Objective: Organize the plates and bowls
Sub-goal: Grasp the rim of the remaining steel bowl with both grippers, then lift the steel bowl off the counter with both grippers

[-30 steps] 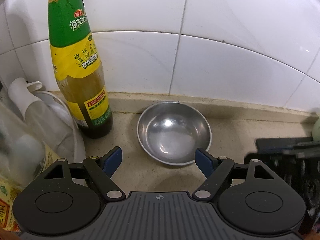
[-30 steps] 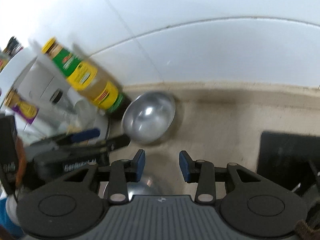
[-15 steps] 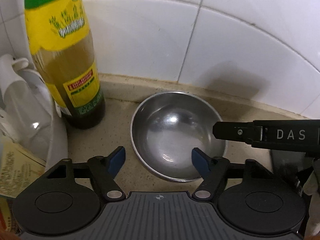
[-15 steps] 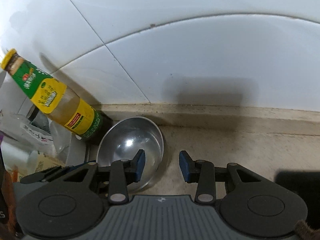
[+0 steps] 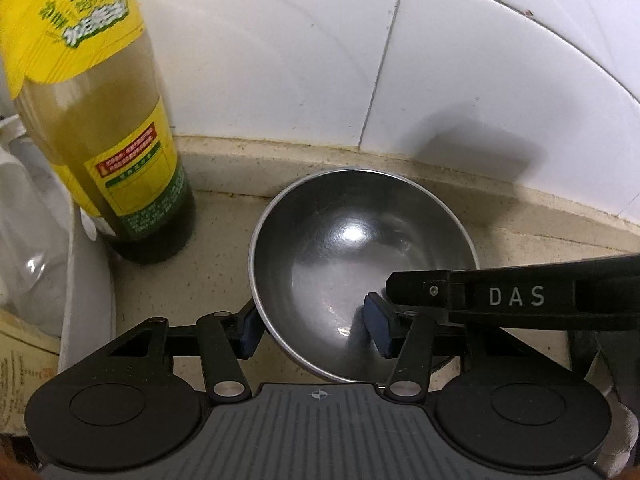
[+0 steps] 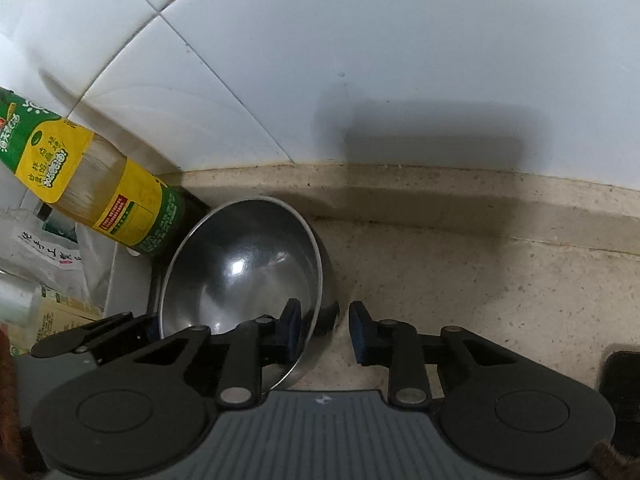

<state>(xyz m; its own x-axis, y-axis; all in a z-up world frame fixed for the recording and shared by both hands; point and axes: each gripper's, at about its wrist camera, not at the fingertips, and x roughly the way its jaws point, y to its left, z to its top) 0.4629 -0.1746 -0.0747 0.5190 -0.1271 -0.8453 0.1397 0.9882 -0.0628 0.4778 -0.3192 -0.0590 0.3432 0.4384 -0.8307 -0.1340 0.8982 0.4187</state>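
Note:
A steel bowl (image 5: 352, 240) (image 6: 240, 264) sits upright on the beige counter by the tiled wall. My left gripper (image 5: 314, 330) straddles the bowl's near-left rim, one blue pad against the outside and the other down inside. Its jaws are closing on the bowl. My right gripper (image 6: 325, 326) takes the right wall between its pads, one inside and one just outside, and its jaws are closing too. In the left wrist view the right gripper's finger (image 5: 516, 296) reaches in over the bowl. The left gripper's finger (image 6: 88, 340) shows at the bowl's left side.
A tall bottle with a green and yellow label (image 5: 120, 160) (image 6: 100, 196) stands just left of the bowl. A white container (image 5: 86, 300) and packets (image 6: 48, 256) crowd the left. Bare counter (image 6: 460, 280) lies right of the bowl, with a black object (image 6: 620, 380) at the far right.
Both grippers came down and in toward the bowl. The left jaws narrowed around its near-left rim. The right gripper slid left onto the right wall and narrowed. The bowl stayed put.

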